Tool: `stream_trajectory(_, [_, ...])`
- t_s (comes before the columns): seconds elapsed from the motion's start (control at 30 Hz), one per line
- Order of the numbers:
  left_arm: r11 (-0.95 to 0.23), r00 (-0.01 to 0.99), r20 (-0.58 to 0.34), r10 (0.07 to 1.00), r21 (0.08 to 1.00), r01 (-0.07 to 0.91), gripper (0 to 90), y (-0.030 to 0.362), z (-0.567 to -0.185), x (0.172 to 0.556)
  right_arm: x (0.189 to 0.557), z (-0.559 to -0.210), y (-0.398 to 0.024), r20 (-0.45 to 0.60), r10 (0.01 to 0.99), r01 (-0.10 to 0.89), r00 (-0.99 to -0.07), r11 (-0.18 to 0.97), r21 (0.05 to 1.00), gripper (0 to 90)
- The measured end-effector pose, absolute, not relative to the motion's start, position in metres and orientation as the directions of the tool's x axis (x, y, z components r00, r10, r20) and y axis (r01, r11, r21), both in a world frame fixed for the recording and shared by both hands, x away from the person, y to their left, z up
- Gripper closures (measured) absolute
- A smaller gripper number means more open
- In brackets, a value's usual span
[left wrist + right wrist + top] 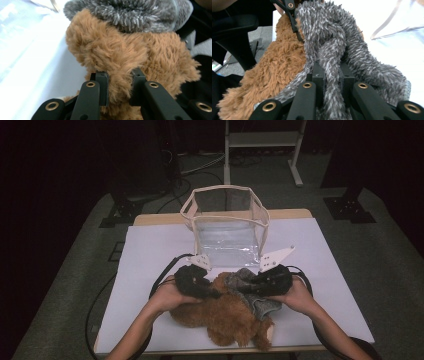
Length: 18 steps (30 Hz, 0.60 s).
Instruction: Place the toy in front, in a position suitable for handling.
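Two fuzzy garments, a brown plush [220, 312] pinched by the left tongs [119, 82] and a grey fleece [332, 65] by the right tongs [331, 75], are held at the tabletop's [150, 270] six o'clock edge (tangled); thin tufts could be pulled free.

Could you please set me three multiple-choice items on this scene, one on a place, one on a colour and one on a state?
1. Where does the clear bag stand?
A. beyond the plush toy
B. on the floor
C. in the person's lap

2. What colour is the fuzzy garment in the right tool?
A. red
B. grey
C. green

3. How is the left tool?
A. wide open above the table
B. lying unused
C. shut on the brown plush toy

Answers: 1 A, the high view shows it farther up the table. 2 B, grey pile between the jaws. 3 C, brown fur is pinched between them.
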<state>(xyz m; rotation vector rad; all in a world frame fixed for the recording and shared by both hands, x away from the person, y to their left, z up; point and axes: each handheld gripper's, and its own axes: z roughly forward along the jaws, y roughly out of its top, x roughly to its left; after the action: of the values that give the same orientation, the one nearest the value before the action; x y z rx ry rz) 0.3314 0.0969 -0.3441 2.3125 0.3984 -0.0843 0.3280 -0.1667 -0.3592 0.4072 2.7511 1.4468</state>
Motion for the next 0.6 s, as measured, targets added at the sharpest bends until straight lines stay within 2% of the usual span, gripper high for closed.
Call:
stream_trajectory(0.13, [-0.606, 0.948, -0.148, 0.281, 0.739, 0.295, 75.7, 0.089, -0.333, 0.336, 0.333, -0.348, -0.176, 0.1, 0.252, 0.224, -0.962, 0.531, 0.817, 78.8])
stream_trajectory(0.53, [-0.421, 0.922, -0.085, 0.377, 0.871, 0.253, 75.4, 0.059, -0.295, 0.348, 0.353, -0.283, -0.208, -0.009, 0.324, 0.174, -0.946, 0.529, 0.83, 78.8])
stream_trajectory(0.6, [-0.422, 0.919, -0.072, 0.389, 0.872, 0.247, 75.1, 0.057, -0.296, 0.347, 0.355, -0.278, -0.21, -0.013, 0.332, 0.174, -0.943, 0.528, 0.831, 78.8])
